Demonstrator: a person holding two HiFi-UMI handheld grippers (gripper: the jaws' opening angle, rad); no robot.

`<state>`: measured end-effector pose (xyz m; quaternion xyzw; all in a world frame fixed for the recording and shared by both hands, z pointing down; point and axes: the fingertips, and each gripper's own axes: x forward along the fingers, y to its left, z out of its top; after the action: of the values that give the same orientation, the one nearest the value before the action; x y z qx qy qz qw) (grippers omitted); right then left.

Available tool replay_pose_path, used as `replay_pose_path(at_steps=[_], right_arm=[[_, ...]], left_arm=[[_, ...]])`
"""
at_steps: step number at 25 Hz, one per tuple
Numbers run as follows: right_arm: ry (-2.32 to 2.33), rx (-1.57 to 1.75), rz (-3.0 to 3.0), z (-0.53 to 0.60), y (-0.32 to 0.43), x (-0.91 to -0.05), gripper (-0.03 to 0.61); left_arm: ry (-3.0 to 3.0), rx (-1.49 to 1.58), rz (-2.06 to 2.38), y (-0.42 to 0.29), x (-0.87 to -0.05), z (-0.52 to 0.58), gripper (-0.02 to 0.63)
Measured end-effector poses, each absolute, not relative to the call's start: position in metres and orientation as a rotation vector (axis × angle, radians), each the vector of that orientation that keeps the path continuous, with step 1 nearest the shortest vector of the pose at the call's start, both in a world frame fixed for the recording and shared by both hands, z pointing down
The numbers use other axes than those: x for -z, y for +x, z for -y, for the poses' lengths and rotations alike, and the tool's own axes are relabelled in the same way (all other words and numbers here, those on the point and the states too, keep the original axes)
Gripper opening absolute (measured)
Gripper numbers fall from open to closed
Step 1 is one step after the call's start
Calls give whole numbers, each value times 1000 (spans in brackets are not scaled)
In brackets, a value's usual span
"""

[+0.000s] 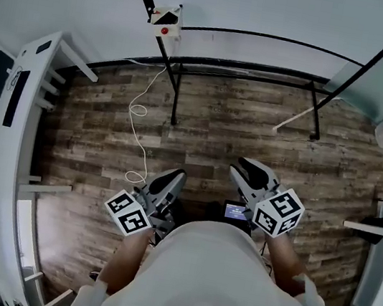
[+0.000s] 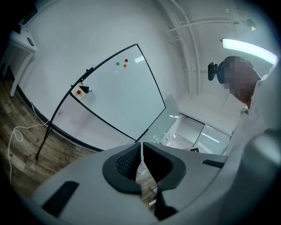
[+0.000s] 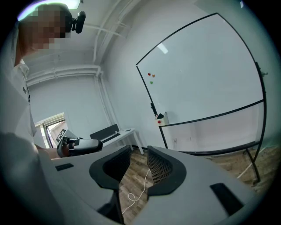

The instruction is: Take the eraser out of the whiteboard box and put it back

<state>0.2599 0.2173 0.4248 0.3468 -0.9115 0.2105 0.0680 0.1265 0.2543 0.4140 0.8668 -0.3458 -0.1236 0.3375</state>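
The ribbed pads point(image 3: 159, 167) of the right gripper point(image 3: 138, 151) stand apart with only bare floor and a white cable point(image 3: 139, 189) showing between them. The left gripper point(image 2: 141, 147) has its pads point(image 2: 127, 162) pressed together on nothing. Both tools are held low in front of the person, well short of the target.

From the head view, the left gripper point(image 1: 171, 176) sits at about 7 o'clock and the right gripper point(image 1: 248, 168) at about 5 o'clock. Ahead lies wood-plank floor point(image 1: 217, 131), and the cable point(image 1: 137, 132) runs toward 11 o'clock.

The small white box point(image 1: 166, 19) with a red dot hangs on the left edge of the whiteboard point(image 1: 273, 10), near 12 o'clock, well apart from both grippers. A dark shape in it is probably the eraser point(image 1: 170, 16), though it is too small to be sure.

The step in hand looks like the approach. To do it well, the right gripper should probably lead, since it is the open one. It needs to rise to the height of the box point(image 3: 160, 118), line both pads up on either side of the eraser, and close only once the eraser sits fully between them. The left gripper can hang back or steady the frame. The cable is worth stepping clear of.
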Motion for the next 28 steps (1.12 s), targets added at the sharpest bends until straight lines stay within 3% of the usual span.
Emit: replay_pose_path(at_steps=[12,16,28], right_arm=[[985,-677,2765,-194,282,-433,123],[972,-691,2767,-185,273,-435,123],[1042,-698,2759,-121,218,-443,123]], left_arm=[[2249,338,987,145,-414,-237,10],[2274,337,976,142,-412,-232,64],[2280,337,909,84,-418,-157,63]])
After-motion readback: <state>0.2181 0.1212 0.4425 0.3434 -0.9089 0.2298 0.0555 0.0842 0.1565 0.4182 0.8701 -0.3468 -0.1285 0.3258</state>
